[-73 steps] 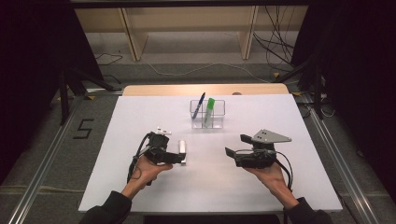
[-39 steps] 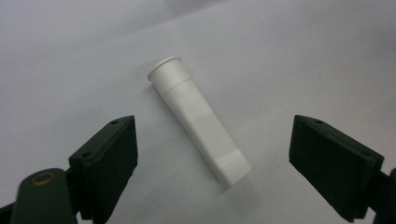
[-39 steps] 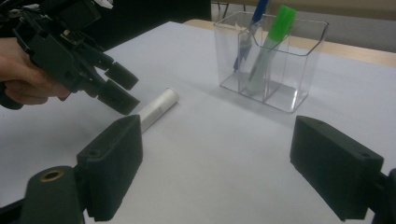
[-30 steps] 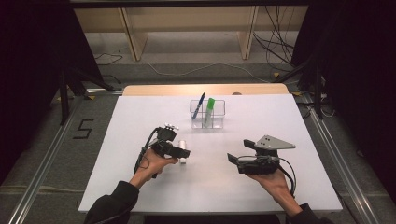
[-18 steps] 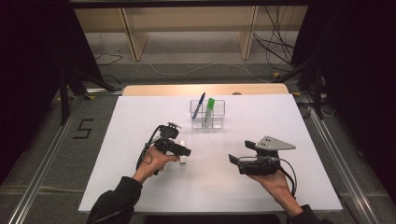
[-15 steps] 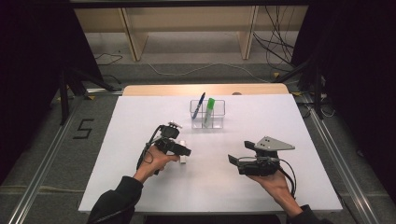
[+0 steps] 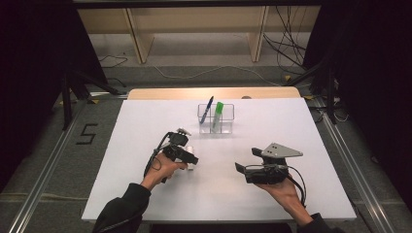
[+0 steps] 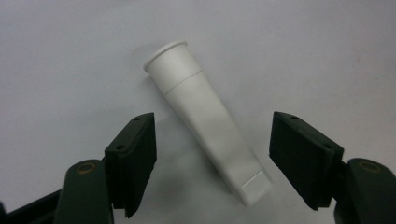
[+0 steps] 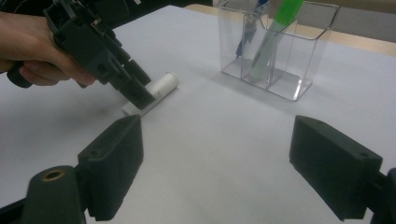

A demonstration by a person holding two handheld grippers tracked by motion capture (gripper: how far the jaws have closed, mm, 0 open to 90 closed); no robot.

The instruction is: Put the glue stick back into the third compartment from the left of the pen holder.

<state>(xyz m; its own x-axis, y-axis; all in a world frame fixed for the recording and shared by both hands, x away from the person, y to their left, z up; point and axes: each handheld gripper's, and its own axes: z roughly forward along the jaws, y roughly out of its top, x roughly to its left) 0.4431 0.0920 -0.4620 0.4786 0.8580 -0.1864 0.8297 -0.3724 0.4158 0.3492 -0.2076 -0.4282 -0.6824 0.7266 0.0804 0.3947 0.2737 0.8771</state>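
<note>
A white tapered tube (image 8: 205,126) lies flat on the white table, cap end pointing away in the left gripper view. My left gripper (image 8: 212,140) points down over it with one jaw on each side. The jaws have just been closing, but gaps remain and the pads do not touch the tube. In the high view the left gripper (image 7: 190,160) sits left of centre over the tube (image 7: 191,166). My right gripper (image 7: 239,168) hovers to the right, open with nothing between its fingers (image 9: 116,163); it faces the left gripper (image 9: 135,93) and the tube (image 9: 161,86).
A clear divided holder (image 7: 226,127) stands behind the grippers with a blue pen (image 7: 208,109) and a green marker (image 7: 217,114) upright in it. The white tabletop (image 7: 301,126) ends in a wooden strip at the back. Floor rails run along both sides.
The left hand has shifted slightly right and tipped its gripper down over the tube. The right gripper settled a little nearer the front edge early on, then stayed put.
</note>
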